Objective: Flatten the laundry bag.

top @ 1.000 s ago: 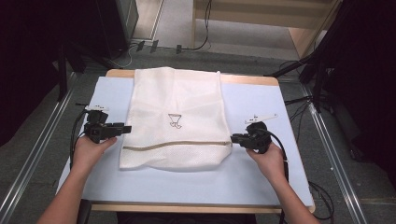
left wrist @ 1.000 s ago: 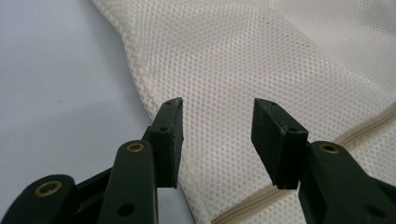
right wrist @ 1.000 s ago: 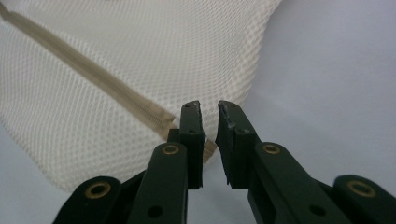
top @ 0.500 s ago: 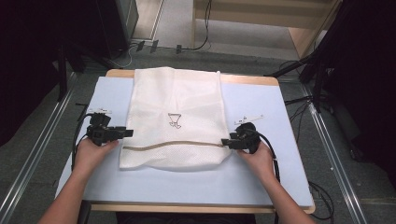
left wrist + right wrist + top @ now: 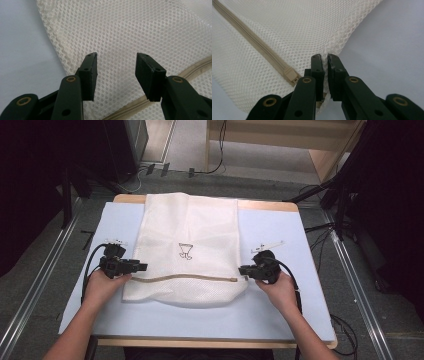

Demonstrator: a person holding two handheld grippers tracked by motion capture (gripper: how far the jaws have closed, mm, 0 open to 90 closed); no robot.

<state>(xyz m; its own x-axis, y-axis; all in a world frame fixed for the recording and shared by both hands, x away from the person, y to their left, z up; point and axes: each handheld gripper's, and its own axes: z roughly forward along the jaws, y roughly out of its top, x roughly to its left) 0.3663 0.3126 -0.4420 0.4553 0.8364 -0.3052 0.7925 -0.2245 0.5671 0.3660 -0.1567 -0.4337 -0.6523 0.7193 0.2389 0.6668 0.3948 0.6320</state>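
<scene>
A white mesh laundry bag (image 5: 190, 240) lies flat on the table, with a beige zipper (image 5: 185, 278) running across its near part and a small black logo (image 5: 186, 251) in the middle. My left gripper (image 5: 142, 267) hovers open over the bag's left edge; in the left gripper view its jaws stand apart above the mesh (image 5: 140, 32), with the zipper (image 5: 195, 68) at the right. My right gripper (image 5: 243, 270) is shut on the bag's right edge, mesh pinched between the jaws beside the zipper's slider (image 5: 290, 75).
The pale blue table mat (image 5: 280, 310) lies over a wooden tabletop (image 5: 265, 206). Cables trail from both grippers and across the floor. Dark stands and metal rails flank the table on both sides.
My right gripper has moved left onto the bag's right edge and shut on it. My left gripper has shifted slightly right over the bag's left edge.
</scene>
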